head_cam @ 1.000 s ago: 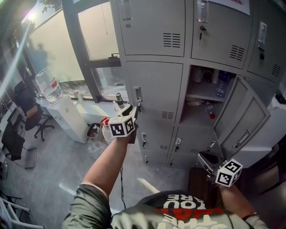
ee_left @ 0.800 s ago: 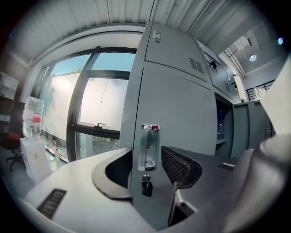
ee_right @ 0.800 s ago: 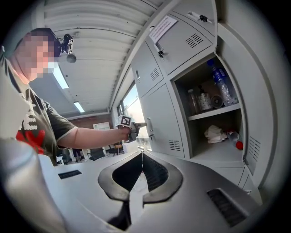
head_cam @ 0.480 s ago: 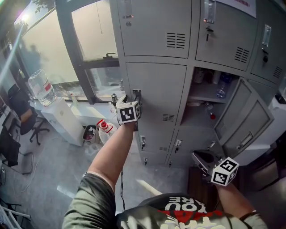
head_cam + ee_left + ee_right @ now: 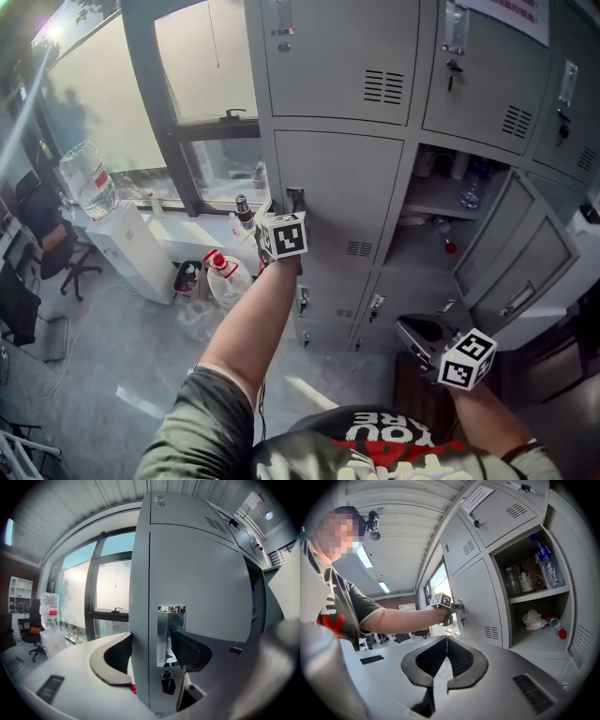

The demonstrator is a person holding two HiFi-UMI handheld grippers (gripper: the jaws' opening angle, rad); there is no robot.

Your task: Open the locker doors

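Observation:
The grey middle locker door [image 5: 337, 187] in the left column is closed, with a metal handle [image 5: 295, 200] at its left edge. My left gripper [image 5: 287, 217] is at that handle. In the left gripper view the left gripper [image 5: 150, 656] is open, its jaws straddling the door's edge and the handle [image 5: 165, 630], the right jaw lying against the handle's side. My right gripper [image 5: 414, 332] hangs low at the right, away from the lockers. It is shut with nothing in it, tips together [image 5: 446, 641]. One locker to the right stands open [image 5: 441, 202].
Open doors [image 5: 520, 253] swing out at the right. Small lower lockers [image 5: 302, 298] are closed. The open compartment holds bottles [image 5: 546, 559] and crumpled paper [image 5: 533, 619]. A water dispenser [image 5: 89, 178], a window [image 5: 202, 66] and floor bottles [image 5: 220, 272] lie to the left.
My left gripper has risen and moved right, up to the door handle. The right gripper has stayed low at the right.

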